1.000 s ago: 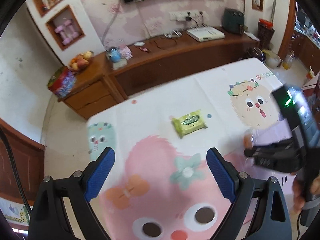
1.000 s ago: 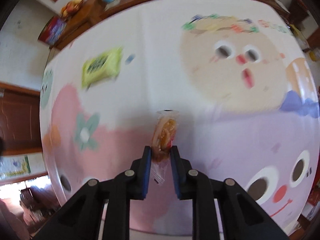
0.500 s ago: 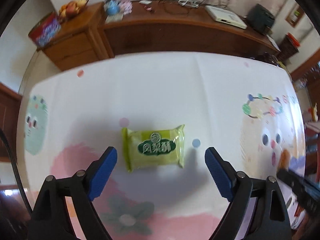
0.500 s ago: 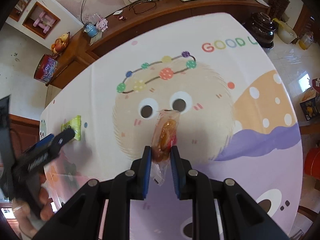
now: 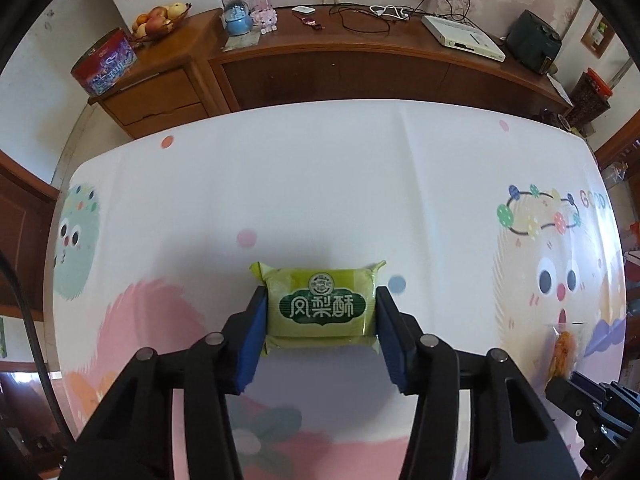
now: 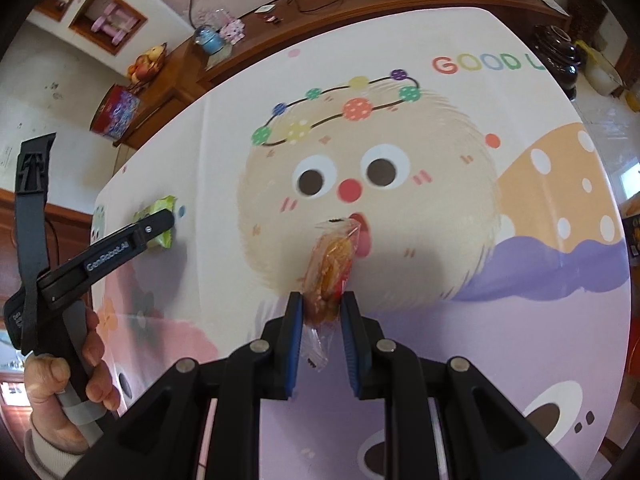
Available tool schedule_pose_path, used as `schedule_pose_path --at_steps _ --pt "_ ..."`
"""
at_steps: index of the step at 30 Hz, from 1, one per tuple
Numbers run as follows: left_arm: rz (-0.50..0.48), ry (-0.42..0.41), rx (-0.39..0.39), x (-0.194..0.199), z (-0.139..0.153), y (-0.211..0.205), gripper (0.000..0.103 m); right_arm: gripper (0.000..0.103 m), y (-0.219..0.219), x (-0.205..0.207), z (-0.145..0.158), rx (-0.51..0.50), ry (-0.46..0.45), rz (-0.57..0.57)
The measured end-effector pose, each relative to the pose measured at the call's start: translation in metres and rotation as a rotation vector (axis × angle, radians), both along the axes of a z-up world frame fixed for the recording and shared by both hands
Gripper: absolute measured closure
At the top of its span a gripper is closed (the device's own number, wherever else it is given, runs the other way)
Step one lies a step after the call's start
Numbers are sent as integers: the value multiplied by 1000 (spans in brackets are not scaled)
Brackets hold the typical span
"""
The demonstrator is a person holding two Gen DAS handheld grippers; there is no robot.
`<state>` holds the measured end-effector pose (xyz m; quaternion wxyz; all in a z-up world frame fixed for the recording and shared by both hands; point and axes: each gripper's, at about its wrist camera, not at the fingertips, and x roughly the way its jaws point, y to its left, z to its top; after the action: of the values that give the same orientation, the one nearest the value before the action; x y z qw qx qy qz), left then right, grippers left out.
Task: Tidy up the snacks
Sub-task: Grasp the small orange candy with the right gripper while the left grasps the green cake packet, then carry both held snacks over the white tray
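Observation:
A green snack pack [image 5: 322, 306] with white lettering lies flat on the cartoon tablecloth [image 5: 320, 168]. My left gripper [image 5: 320, 295] points down over it, its jaws closing, the blue pads touching the pack's two short ends. From the right wrist view the same gripper [image 6: 160, 220] covers most of the green pack [image 6: 162, 205]. My right gripper [image 6: 322, 300] is shut on a clear-wrapped orange snack [image 6: 332, 256], which hangs just above the beige cartoon face. That orange snack [image 5: 562, 350] also shows at the left view's right edge.
A wooden sideboard [image 5: 360, 68] runs behind the table, with a red tin [image 5: 106, 66], a fruit bowl [image 5: 158, 20], cables and a white box on it. A person's hand [image 6: 68, 384] grips the left tool's handle. The table's far edge [image 5: 320, 104] lies beyond the pack.
The left gripper came down over the green pack and its jaws drew in from wide apart to the pack's ends. The right gripper carried the orange snack across to the beige face.

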<state>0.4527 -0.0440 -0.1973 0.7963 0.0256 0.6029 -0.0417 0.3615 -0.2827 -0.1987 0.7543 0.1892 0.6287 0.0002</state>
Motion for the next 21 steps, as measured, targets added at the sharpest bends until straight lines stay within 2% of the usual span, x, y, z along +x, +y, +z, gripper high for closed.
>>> schedule_pose_path --at_steps 3,6,10,14,17,21 --pt "0 -29 -21 -18 28 8 54 84 9 -8 16 4 -22 17" --pt "-36 -107 -26 -53 78 14 54 84 20 -21 45 10 -70 39" --pt "-77 -220 -30 -116 152 27 53 84 42 -55 101 21 -166 91" --pt "-86 -307 -43 -182 211 49 53 84 69 -106 161 11 -285 166" --pt "-91 -368 -66 -234 247 68 53 84 85 -151 199 -10 -374 217" --pt "-90 -410 -97 -293 270 85 53 84 108 -205 236 -28 -474 286"
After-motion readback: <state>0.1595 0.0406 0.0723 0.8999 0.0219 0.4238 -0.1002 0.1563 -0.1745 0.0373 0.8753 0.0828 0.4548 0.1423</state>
